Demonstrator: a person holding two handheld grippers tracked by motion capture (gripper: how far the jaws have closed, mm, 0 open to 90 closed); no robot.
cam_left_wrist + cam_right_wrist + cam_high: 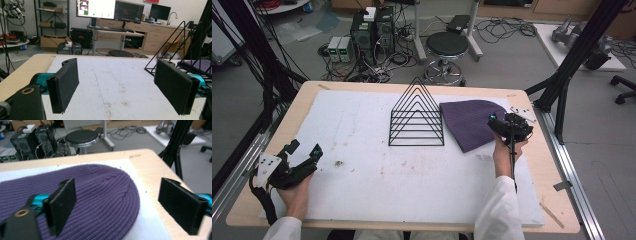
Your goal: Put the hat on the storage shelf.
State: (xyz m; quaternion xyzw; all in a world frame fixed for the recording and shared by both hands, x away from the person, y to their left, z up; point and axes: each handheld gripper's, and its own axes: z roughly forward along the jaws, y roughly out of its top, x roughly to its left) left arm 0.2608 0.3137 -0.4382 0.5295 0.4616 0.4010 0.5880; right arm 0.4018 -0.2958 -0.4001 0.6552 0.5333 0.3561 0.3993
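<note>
High view: purple beanie lies flat right of center beside the wire rack. Right gripper hovers at its edge, jaws wide; left gripper lower left, also wide open.

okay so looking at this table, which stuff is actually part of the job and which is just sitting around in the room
Likely part of the job:
purple knit hat
black wire rack
right gripper, open over the hat
left gripper, open

Just lying about:
stool
computer boxes on the floor
</note>
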